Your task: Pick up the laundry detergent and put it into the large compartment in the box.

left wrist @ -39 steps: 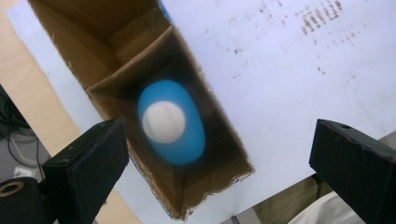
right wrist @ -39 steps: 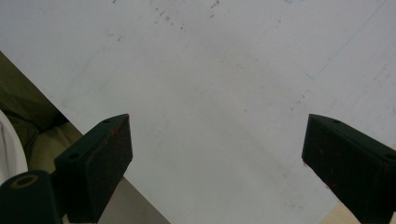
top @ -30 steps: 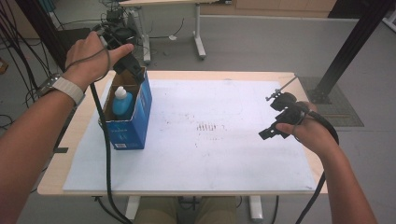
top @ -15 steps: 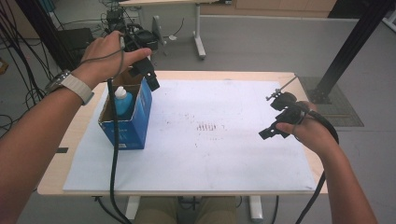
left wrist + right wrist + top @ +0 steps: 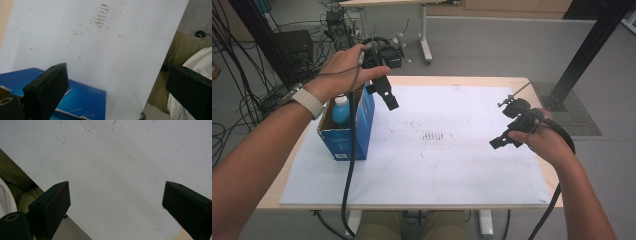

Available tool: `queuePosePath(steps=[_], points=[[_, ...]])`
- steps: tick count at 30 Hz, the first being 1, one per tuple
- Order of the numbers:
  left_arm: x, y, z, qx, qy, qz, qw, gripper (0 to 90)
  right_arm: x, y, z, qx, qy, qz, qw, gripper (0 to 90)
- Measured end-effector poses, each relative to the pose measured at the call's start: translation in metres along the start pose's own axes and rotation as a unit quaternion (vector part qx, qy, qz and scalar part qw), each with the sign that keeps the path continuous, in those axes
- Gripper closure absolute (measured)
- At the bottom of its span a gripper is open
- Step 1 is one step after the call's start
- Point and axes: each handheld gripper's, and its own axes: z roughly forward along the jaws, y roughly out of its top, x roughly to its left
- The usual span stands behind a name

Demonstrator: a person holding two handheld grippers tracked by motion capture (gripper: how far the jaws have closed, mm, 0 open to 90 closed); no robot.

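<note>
A blue cardboard box [image 5: 343,141] stands open-topped at the left of the table, with a blue bottle with a white cap [image 5: 340,110] upright inside it. My left gripper [image 5: 388,98] hangs in the air just right of the box's top, open and with nothing in it. In the left gripper view its jaws [image 5: 116,68] stand wide apart over the white sheet [image 5: 100,45], with the box [image 5: 82,100] low at the left. Over the sheet's right side my right gripper [image 5: 503,142] is held open with nothing in it, its jaws [image 5: 116,185] spread over bare sheet.
The white sheet [image 5: 437,160] covers most of the wooden table [image 5: 272,197] and bears faint brown marks [image 5: 434,136] at its middle. A cable [image 5: 349,170] trails from the left gripper down past the box. Desks and cables stand on the floor beyond.
My left gripper has risen out of the blue box, away from the bottle, and moved to the right over the sheet. The right gripper has stayed in place.
</note>
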Motion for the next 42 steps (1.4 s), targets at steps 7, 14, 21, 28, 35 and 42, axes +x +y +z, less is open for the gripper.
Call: queuePosePath(steps=[7, 14, 21, 28, 35, 42], points=[[-0.009, 0.004, 0.017, -0.001, -0.004, 0.037, 0.9993, 5.2, -0.001, 0.002, 0.003, 0.002, 0.001, -0.001, 1.0000, 7.9], [-0.016, 0.009, 0.027, 0.000, -0.009, 0.057, 0.9983, 5.3, -0.001, 0.003, 0.005, 0.004, 0.003, -0.001, 1.0000, 7.9], [-0.018, 0.013, 0.039, 0.003, -0.016, 0.071, 0.9973, 5.1, -0.001, 0.003, 0.008, 0.003, 0.006, -0.001, 1.0000, 7.8], [-0.020, 0.015, 0.052, 0.002, -0.020, 0.081, 0.9965, 5.2, -0.001, 0.004, 0.008, 0.003, 0.005, 0.000, 1.0000, 7.7], [-0.023, 0.020, 0.060, 0.015, -0.016, 0.093, 0.9954, 5.2, -0.002, 0.003, 0.010, 0.004, 0.004, 0.003, 1.0000, 7.7], [-0.022, 0.019, 0.064, 0.013, -0.018, 0.093, 0.9954, 5.2, -0.001, 0.005, 0.010, 0.004, 0.004, 0.002, 1.0000, 7.8]])
